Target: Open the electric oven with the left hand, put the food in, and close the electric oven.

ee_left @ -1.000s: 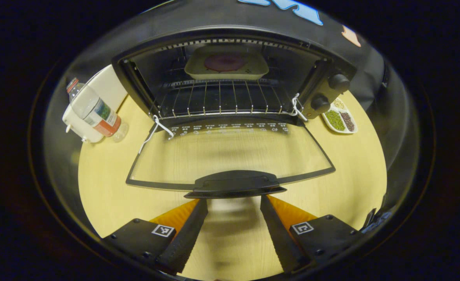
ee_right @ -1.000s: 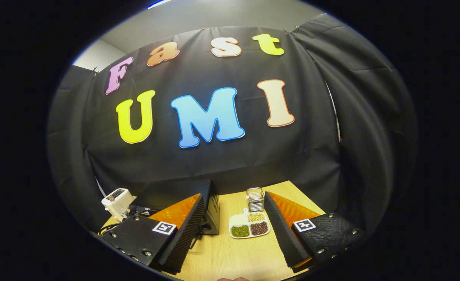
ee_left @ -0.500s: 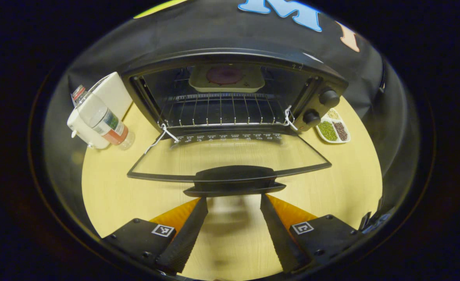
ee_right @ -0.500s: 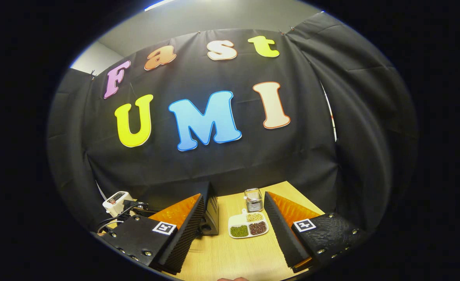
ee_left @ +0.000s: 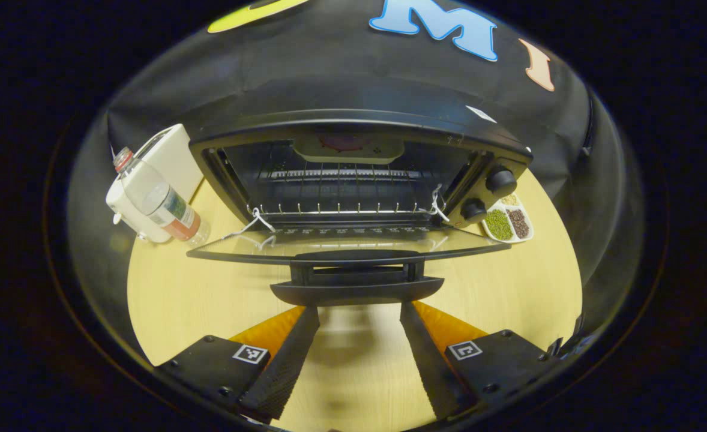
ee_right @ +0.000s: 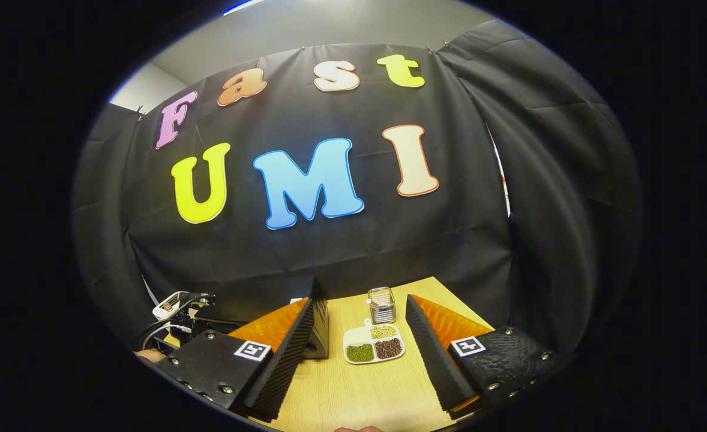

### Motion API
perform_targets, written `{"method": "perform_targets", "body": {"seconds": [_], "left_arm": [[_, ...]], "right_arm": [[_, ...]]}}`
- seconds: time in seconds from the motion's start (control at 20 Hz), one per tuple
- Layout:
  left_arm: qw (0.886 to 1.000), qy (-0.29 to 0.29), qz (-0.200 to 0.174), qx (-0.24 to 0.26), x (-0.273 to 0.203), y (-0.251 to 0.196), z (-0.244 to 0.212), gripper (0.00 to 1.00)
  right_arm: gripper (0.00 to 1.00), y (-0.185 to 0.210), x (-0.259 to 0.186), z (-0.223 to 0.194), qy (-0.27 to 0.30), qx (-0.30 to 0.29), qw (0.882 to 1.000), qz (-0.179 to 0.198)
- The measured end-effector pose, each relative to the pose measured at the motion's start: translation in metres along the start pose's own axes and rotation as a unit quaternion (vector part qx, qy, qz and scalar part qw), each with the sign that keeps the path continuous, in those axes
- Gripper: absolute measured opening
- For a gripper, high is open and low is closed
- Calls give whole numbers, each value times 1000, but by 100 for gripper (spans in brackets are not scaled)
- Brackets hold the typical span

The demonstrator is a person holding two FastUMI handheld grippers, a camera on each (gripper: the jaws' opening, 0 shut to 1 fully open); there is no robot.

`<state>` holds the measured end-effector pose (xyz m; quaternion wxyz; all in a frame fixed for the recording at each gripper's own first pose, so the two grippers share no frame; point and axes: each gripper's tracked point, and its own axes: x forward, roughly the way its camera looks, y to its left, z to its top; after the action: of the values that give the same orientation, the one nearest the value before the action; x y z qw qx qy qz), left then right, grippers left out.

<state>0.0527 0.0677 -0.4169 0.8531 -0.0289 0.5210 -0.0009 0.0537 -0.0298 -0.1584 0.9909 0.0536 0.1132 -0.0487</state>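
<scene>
At the far left of the left gripper view a clear water bottle (ee_left: 160, 201) leans against a white appliance (ee_left: 167, 162) on the bench (ee_left: 209, 300). Moving right, the electric oven (ee_left: 359, 174) stands with its door (ee_left: 347, 249) swung down nearly level, and the food tray (ee_left: 348, 148) sits deep inside on the wire rack (ee_left: 341, 210). The door handle (ee_left: 356, 290) lies straight ahead of the left hand-held gripper (ee_left: 358, 354), just beyond its fingertips, its long axis running crosswise to the fingers; the fingers are spread and hold nothing. Judged from this, the closing step remains, and the left hand-held gripper is the nearer one to lift the handle from below. Farther right, past the oven's knobs (ee_left: 487, 193), a divided dish of beans (ee_left: 508, 222) rests on the bench. In the right gripper view the right hand-held gripper (ee_right: 356, 366) is also spread and empty, well apart from the oven.
</scene>
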Motion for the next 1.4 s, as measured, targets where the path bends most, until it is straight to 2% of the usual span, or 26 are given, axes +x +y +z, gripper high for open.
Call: {"method": "perform_targets", "body": {"seconds": [0.2, 0.25, 0.35, 0.4, 0.45, 0.55, 0.65, 0.75, 0.85, 0.9, 1.0, 1.05, 1.1, 1.15, 1.2, 1.25, 1.3, 1.4], "left_arm": [[1000, -29, 6, 3, -9, 0, 15, 93], [999, -38, 8, 3, -13, 0, 19, 89], [998, -58, 16, 8, -24, 3, 28, 89], [997, -70, 19, 10, -31, 4, 35, 93], [996, -85, 20, 10, -42, 4, 39, 89], [993, -118, 22, 7, -66, -2, 52, 98], [986, -164, 13, -4, -94, -12, 68, 92], [973, -229, 6, -6, -136, -18, 87, 90], [950, -311, 7, -5, -191, -22, 107, 88], [933, -359, 10, -3, -224, -24, 119, 98], [895, -446, 20, 4, -291, -29, 137, 98], [880, -475, 26, 8, -317, -31, 142, 98], [872, -489, 29, 12, -336, -34, 145, 98], [866, -498, 27, 17, -351, -40, 146, 98], [862, -505, 24, 20, -364, -44, 146, 98], [860, -510, 23, 23, -373, -46, 150, 98], [857, -515, 22, 23, -385, -47, 151, 94], [850, -525, 17, 18, -403, -43, 156, 95]], "right_arm": [[94, 1, -1, -1, 2, 2, 1000, 4], [94, 1, -2, -2, 3, 1, 1000, 5], [94, 3, -2, -3, 4, -1, 1000, 10], [93, 4, -3, -4, 5, -2, 1000, 13], [94, 5, -2, -3, 5, -4, 1000, 17], [93, 10, -2, -3, 6, -12, 1000, 26], [93, 16, -2, 4, -1, -23, 999, 34], [94, 24, -4, 16, -16, -33, 998, 42], [94, 34, -7, 33, -34, -41, 997, 53], [100, 41, -8, 43, -44, -44, 996, 58], [97, 50, -13, 64, -64, -48, 995, 62], [97, 56, -17, 73, -72, -46, 994, 67], [97, 63, -20, 81, -78, -43, 993, 71], [92, 67, -22, 88, -84, -42, 993, 74], [97, 72, -25, 95, -89, -40, 992, 76], [97, 76, -27, 101, -91, -39, 992, 77], [97, 79, -30, 107, -93, -38, 992, 79], [97, 85, -34, 116, -99, -38, 991, 81]]}}
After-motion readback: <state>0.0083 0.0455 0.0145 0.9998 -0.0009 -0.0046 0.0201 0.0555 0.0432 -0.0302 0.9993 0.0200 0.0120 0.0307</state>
